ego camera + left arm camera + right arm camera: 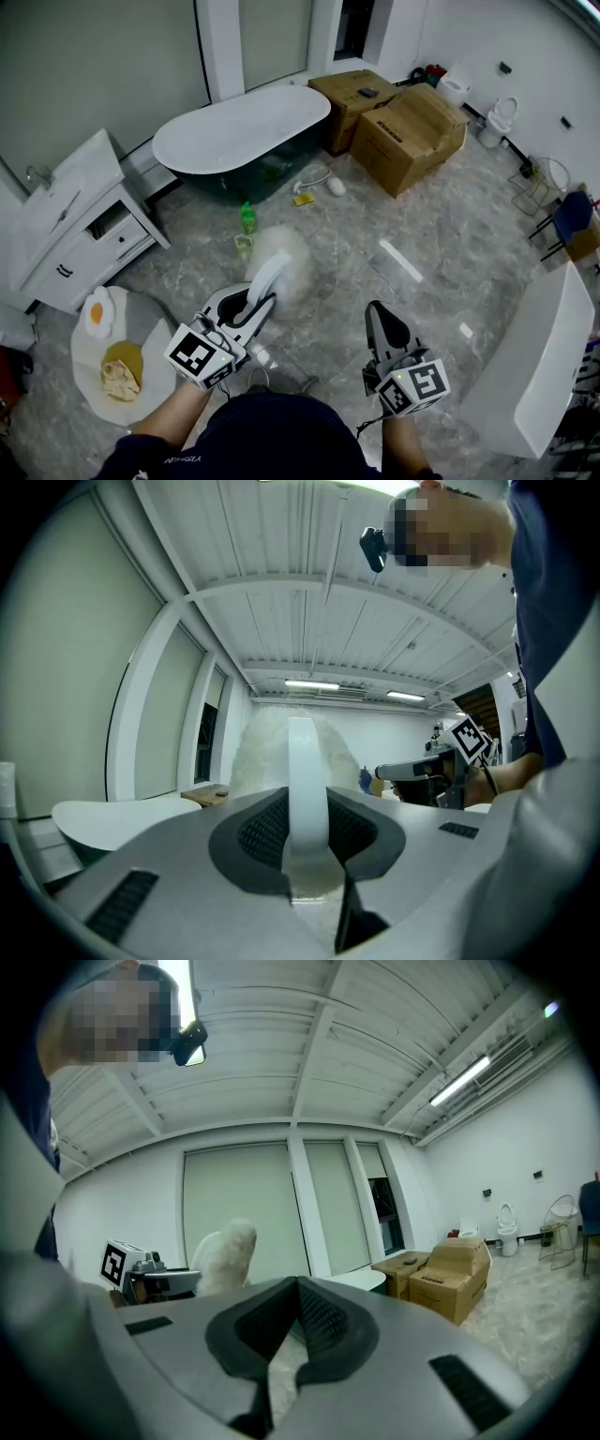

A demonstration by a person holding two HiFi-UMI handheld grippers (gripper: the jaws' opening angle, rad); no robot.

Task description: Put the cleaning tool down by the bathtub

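Observation:
The cleaning tool is a fluffy white duster [284, 260] on a flat white handle [263, 280]. My left gripper [249, 307] is shut on that handle and holds the duster up above the marble floor. In the left gripper view the handle [306, 785] stands upright between the dark pads, with the fluffy head [263, 752] behind it. The white bathtub [239, 127] with a dark green body stands further off, beyond the duster. My right gripper [385, 325] hangs to the right with nothing in it. In its own view the right gripper [298, 1321] is shut.
Two cardboard boxes [408, 136] stand right of the tub. A green bottle [247, 217], a yellow sponge [303, 199] and a white object [336, 187] lie on the floor in front of it. A white cabinet [75, 220] and a round mat [89, 375] are at left, a toilet [500, 117] at far right.

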